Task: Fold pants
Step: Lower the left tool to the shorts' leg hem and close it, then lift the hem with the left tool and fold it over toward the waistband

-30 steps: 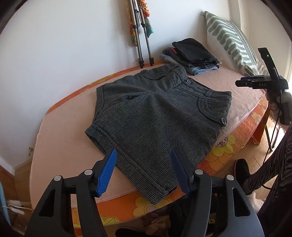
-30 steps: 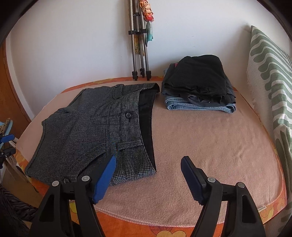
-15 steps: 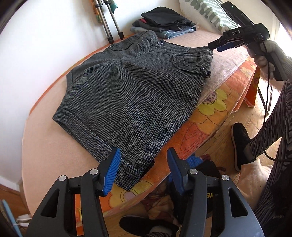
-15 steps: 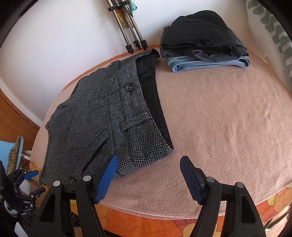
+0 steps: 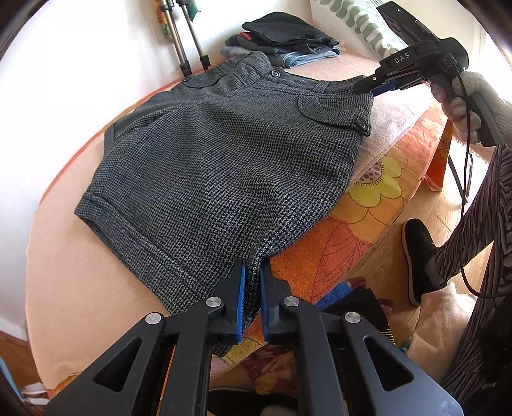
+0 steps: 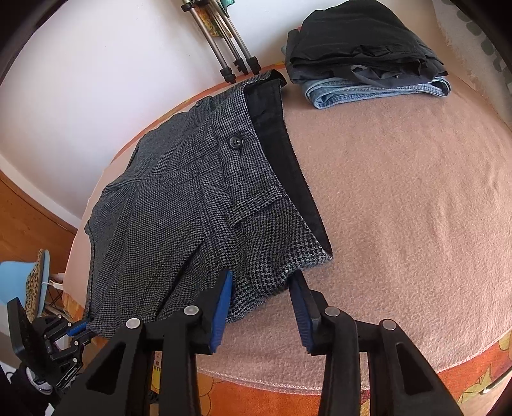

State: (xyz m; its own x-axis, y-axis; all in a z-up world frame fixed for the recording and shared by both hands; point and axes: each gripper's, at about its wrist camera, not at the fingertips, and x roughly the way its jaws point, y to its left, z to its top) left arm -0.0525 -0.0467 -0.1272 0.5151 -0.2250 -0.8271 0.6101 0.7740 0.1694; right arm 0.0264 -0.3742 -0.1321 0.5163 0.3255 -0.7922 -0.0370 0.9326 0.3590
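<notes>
Left wrist view: grey houndstooth shorts (image 5: 230, 153) lie spread flat on a bed (image 5: 73, 288) covered with a pink blanket, their near side reaching to the bed's edge over an orange flowered sheet (image 5: 361, 217). The left gripper (image 5: 252, 281) has its jaws clenched on the nearest corner of the leg hem, the cloth pinched between the blue pads (image 5: 240, 304). At the far corner of the waistband the right gripper (image 5: 368, 87) meets the cloth, held by a hand in a pale glove (image 5: 460, 102); a black cable hangs from it. Behind the shorts sits a pile of folded clothes (image 5: 284, 38), dark garments over blue denim, with a green-and-white patterned pillow (image 5: 358, 25) beside it and tripod legs (image 5: 188, 41) against the white wall. To the right stand a leg in striped trousers (image 5: 473, 236) and a black slipper (image 5: 419, 256) on a wooden floor.

Right wrist view: the right gripper (image 6: 263, 289) has the waistband corner of the shorts (image 6: 179, 204) between its jaws, which are closing; the left-hand blue pad lies against the cloth, while the right-hand one stands at the cloth's edge, and whether it presses I cannot tell. The black lining of the waistband shows along the shorts' right edge. The left gripper (image 6: 78, 326) appears at lower left, at the hem corner. The folded clothes (image 6: 364, 51) lie well apart from the shorts on the blanket, near the tripod legs (image 6: 230, 48).
</notes>
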